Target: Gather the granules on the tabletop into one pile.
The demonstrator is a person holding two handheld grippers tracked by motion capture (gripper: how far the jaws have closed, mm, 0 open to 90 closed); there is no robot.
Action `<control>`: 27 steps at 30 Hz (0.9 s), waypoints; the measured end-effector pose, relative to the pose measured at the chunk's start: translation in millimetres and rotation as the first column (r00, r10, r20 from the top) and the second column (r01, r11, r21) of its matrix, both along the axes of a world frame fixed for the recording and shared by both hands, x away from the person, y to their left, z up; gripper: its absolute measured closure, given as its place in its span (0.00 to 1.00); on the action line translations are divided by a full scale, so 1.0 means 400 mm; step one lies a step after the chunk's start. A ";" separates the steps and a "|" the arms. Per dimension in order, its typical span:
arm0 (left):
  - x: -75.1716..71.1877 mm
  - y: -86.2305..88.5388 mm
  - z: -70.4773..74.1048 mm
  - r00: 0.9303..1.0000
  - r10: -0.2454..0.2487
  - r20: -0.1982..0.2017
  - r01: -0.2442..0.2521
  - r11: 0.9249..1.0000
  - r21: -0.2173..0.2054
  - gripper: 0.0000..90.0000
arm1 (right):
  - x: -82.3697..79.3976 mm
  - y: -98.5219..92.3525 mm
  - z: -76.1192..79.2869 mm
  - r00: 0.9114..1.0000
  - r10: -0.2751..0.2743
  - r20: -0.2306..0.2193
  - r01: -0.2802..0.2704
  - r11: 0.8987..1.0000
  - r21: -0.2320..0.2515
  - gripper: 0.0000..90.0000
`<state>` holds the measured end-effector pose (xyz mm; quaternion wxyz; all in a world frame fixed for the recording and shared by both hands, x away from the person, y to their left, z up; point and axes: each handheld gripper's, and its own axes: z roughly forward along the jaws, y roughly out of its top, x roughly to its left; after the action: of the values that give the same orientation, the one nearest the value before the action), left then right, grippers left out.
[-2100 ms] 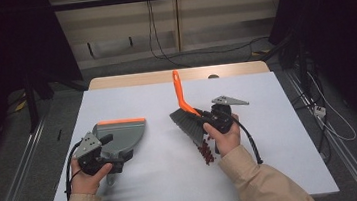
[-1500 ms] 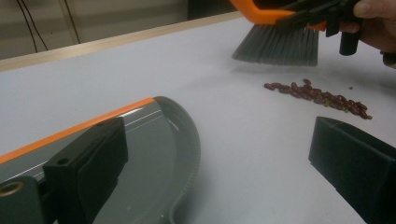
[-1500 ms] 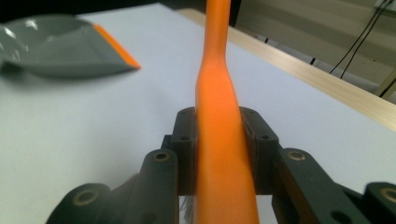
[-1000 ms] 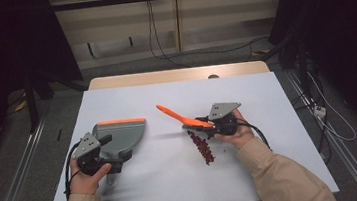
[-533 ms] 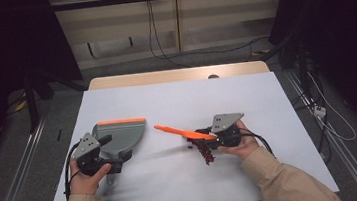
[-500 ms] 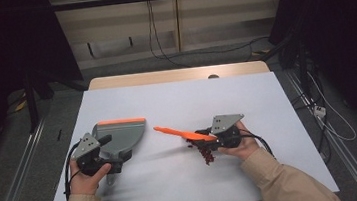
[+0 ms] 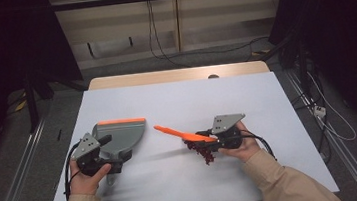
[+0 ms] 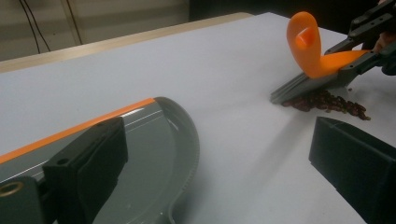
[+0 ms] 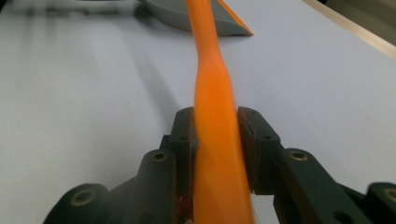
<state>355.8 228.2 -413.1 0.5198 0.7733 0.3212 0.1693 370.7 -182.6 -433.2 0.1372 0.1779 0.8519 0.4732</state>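
1. High view count: one grey dustpan (image 7: 120,135) with an orange lip, one hand brush (image 7: 184,134) with an orange handle, one heap of dark red beans (image 7: 202,151), on one white table (image 7: 176,100).
2. My right gripper (image 7: 210,140) is clenched on the brush; the right gripper view shows both pads pinching the orange handle, which runs away from me toward the dustpan.
3. The bristles rest beside the beans, just under my right gripper.
4. My left gripper (image 7: 102,147) sits at the dustpan's near end, its left jaw over the pan; I cannot tell whether it grips.

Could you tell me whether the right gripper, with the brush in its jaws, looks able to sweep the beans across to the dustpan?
Probably yes: bare table lies between the beans and the dustpan, and the brush in the right gripper already rests against them.
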 end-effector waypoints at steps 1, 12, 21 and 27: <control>0.000 0.000 -0.001 1.000 -0.001 -0.001 0.001 1.000 0.003 0.05 | 0.003 -0.002 0.001 1.000 -0.011 -0.021 0.011 1.000 0.009 0.76; 0.002 -0.003 -0.004 1.000 -0.002 -0.005 0.002 1.000 0.007 0.05 | 0.026 -0.016 0.001 0.990 -0.139 -0.021 0.139 0.990 0.027 0.78; 0.002 -0.003 -0.004 1.000 0.005 -0.001 -0.005 1.000 0.006 0.05 | 0.020 -0.005 0.005 0.983 -0.172 -0.060 0.174 0.984 0.033 0.79; 0.002 -0.003 -0.003 1.000 0.006 0.000 -0.006 1.000 0.003 0.05 | 0.011 0.006 0.006 0.992 -0.123 -0.028 0.123 0.992 0.012 0.79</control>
<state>356.5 226.9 -414.4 0.5183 0.7731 0.3232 0.1711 375.3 -180.1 -430.7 0.1533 0.2374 0.8379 0.4670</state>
